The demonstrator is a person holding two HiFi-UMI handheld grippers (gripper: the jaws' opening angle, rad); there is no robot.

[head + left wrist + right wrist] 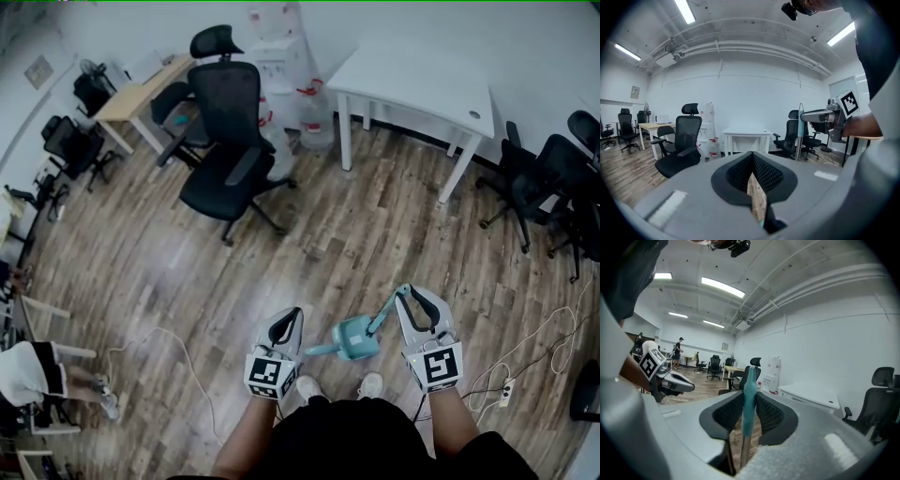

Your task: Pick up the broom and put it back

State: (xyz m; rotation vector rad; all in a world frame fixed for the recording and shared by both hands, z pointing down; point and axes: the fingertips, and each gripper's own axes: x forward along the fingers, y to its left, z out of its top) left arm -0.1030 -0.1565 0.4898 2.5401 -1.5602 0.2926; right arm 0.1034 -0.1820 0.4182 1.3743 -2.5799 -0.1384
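Observation:
The broom has a teal head [354,339] that hangs just above the wood floor in front of my shoes, and a thin handle [385,312] rising to the right. My right gripper [412,298] is shut on the teal grip end of the handle [750,394], which stands upright between its black pads [769,414]. My left gripper [289,319] hangs to the left of the broom head, shut and holding nothing. In the left gripper view its jaws [752,164] meet at the tips, and the right gripper [820,115] with the handle [801,133] shows at the right.
A black office chair [230,141] stands ahead on the left, and a white table [412,84] is against the far wall. More chairs [544,178] crowd the right side. Cables and a power strip [497,386] lie at the right. A seated person [28,370] is at the left edge.

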